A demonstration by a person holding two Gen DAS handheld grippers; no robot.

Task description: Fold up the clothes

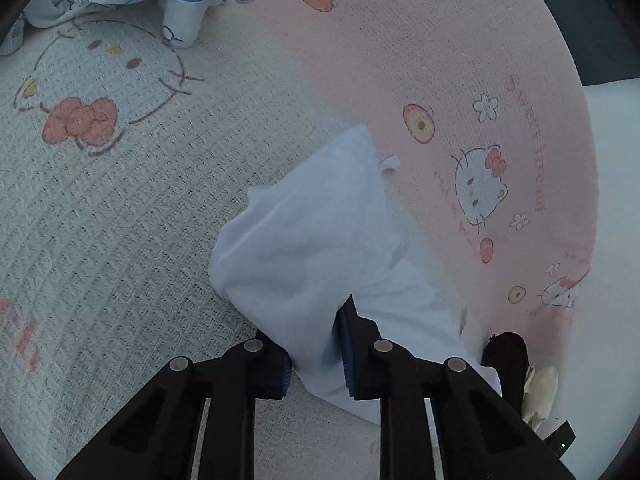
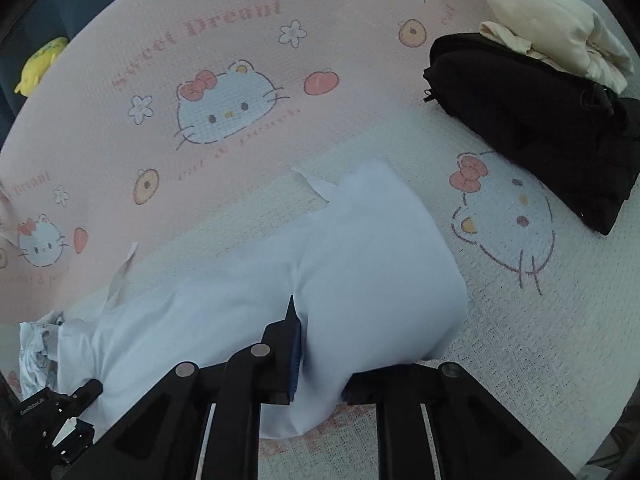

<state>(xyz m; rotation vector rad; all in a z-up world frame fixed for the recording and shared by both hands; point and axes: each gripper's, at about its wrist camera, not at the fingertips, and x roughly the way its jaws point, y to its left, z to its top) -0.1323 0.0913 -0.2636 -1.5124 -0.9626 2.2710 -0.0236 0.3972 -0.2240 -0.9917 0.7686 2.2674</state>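
On a bed spread with a pink-and-white cartoon-cat blanket (image 1: 120, 208), we grip a white garment (image 1: 312, 240) at both ends. Our left gripper (image 1: 316, 356) is pinched on one bunched end, our right gripper (image 2: 320, 364) clamped on the other. The cloth sags onto the blanket between them. Folded black clothing (image 2: 540, 120) lies nearby.

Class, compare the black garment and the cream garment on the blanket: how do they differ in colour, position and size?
The black garment is dark; the cream garment is pale. The black garment lies directly on the blanket, while the cream garment rests partly on top of it. The black garment shows more area than the cream garment. Both lie bundled together in one pile, untouched by either gripper.
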